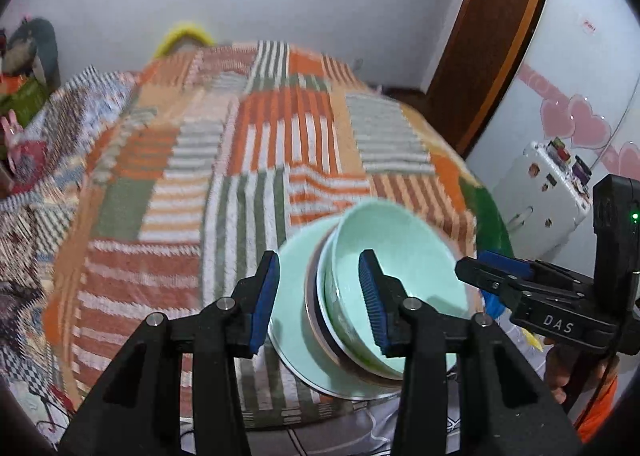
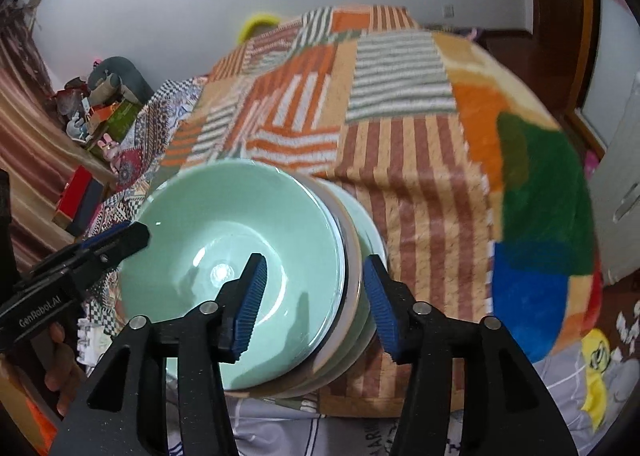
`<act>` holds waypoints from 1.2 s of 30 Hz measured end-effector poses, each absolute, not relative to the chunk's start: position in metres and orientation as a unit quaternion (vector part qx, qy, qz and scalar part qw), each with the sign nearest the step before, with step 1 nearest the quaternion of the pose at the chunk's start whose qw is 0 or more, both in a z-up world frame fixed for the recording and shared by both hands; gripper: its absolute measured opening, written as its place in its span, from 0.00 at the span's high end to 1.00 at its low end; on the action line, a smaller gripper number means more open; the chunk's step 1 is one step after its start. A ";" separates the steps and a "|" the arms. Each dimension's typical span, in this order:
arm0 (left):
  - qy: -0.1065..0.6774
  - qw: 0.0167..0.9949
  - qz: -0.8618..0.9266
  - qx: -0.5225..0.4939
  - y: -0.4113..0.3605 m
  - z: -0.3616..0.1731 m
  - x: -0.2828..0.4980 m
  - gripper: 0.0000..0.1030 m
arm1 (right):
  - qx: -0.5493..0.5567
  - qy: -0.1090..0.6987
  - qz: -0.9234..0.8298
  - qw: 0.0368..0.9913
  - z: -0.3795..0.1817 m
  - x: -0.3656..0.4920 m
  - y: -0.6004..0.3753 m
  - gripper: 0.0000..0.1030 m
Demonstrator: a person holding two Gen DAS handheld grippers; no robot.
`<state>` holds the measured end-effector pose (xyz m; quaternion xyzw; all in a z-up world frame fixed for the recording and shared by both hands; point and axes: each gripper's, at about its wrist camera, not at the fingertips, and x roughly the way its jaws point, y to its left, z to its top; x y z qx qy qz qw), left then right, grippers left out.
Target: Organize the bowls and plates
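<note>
the stack of green bowl (image 1: pixel 404 288) on plates (image 1: pixel 298 320) sits at the near edge of the bed (image 1: pixel 248 143). left gripper (image 1: pixel 320 298) and right gripper (image 2: pixel 310 302) both have fingers spread, straddling the rims, pinching nothing. stacking looks done; next, probably close and lift evenly.

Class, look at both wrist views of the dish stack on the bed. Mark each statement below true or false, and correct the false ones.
1. The top bowl is pale green. True.
2. The stack rests on a bare wooden table. False: it sits on a striped patchwork blanket.
3. The left gripper has its fingers spread open. True.
4. The bowl holds food. False: it looks empty.
5. The right gripper is clamped shut on a spoon. False: it is open, straddling the stack's edge.
</note>
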<state>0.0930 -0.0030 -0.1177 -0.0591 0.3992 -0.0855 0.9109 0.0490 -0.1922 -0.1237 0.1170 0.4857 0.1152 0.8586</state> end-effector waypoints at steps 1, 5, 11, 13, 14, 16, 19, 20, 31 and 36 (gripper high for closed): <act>0.381 0.919 -0.083 -0.055 -0.003 -0.107 0.086 0.60 | 0.115 0.476 0.118 0.864 -0.116 0.046 -0.193 0.52; 0.333 0.938 -0.084 -0.050 -0.002 -0.077 0.066 0.58 | 0.109 0.434 0.128 0.885 -0.086 0.036 -0.195 0.52; 0.257 0.961 -0.084 -0.052 0.000 -0.033 0.036 0.43 | 0.096 0.367 0.134 0.916 -0.044 0.020 -0.190 0.45; 0.233 0.968 -0.083 -0.052 -0.001 -0.022 0.026 0.42 | 0.094 0.347 0.138 0.923 -0.031 0.013 -0.190 0.45; 0.225 0.969 -0.084 -0.049 -0.001 -0.017 0.022 0.42 | 0.094 0.338 0.139 0.926 -0.026 0.008 -0.190 0.45; 0.210 0.973 -0.083 -0.047 -0.002 -0.009 0.013 0.40 | 0.092 0.320 0.141 0.932 -0.016 0.001 -0.189 0.41; 0.187 0.978 -0.081 -0.050 -0.002 0.001 0.000 0.24 | 0.089 0.288 0.141 0.943 -0.004 -0.011 -0.188 0.29; 0.181 0.979 -0.081 -0.051 -0.002 0.002 -0.004 0.18 | 0.086 0.277 0.140 0.947 0.000 -0.015 -0.187 0.29; 0.147 0.985 -0.075 -0.049 -0.002 0.014 -0.031 0.01 | 0.078 0.218 0.137 0.963 0.018 -0.034 -0.181 0.06; 0.147 0.986 -0.072 -0.043 -0.004 0.013 -0.035 0.01 | 0.076 0.207 0.133 0.966 0.019 -0.038 -0.180 0.02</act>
